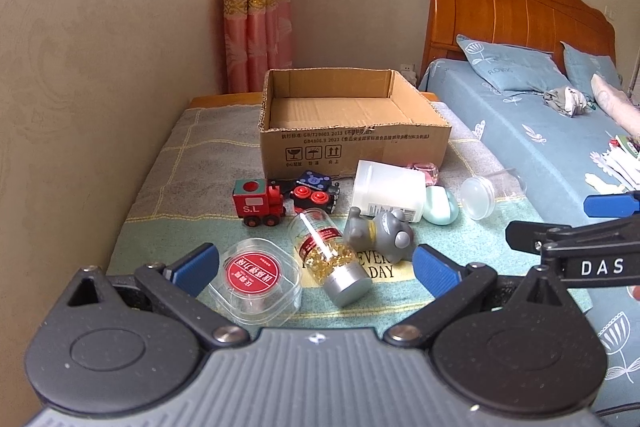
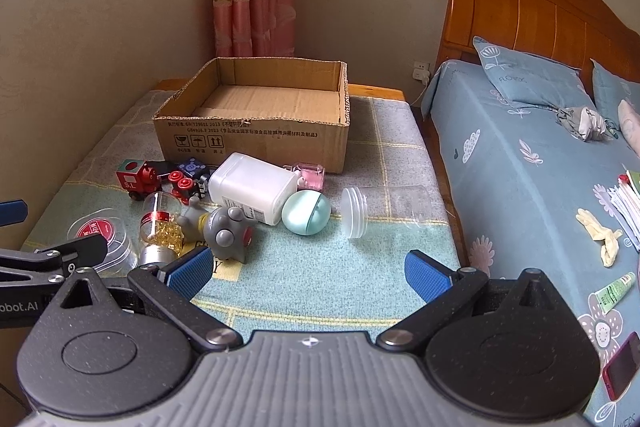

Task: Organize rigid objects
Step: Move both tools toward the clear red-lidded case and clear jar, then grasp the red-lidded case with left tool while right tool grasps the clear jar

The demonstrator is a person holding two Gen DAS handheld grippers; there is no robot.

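Note:
An empty cardboard box (image 1: pixel 352 135) (image 2: pixel 256 131) stands at the back of the blanket-covered table. In front of it lie a red toy train (image 1: pixel 260 203) (image 2: pixel 138 178), a dark toy car (image 1: pixel 316 193), a white plastic jar (image 1: pixel 388 191) (image 2: pixel 252 189), a mint egg-shaped case (image 1: pixel 440 205) (image 2: pixel 306 213), a clear lidded jar (image 1: pixel 480 197) (image 2: pixel 380 211), a grey figurine (image 1: pixel 380 233) (image 2: pixel 224 231), a gold-capsule bottle (image 1: pixel 328 255) (image 2: pixel 160 231) and a clear round red-labelled box (image 1: pixel 256 281) (image 2: pixel 100 233). My left gripper (image 1: pixel 316 269) is open, just short of the bottle and round box. My right gripper (image 2: pixel 308 275) is open and empty over bare blanket.
A wall runs along the table's left side. A bed (image 2: pixel 540 167) with blue sheets, pillows, papers and a red phone (image 2: pixel 620 367) lies to the right. A small pink bottle (image 2: pixel 310 175) sits by the box front.

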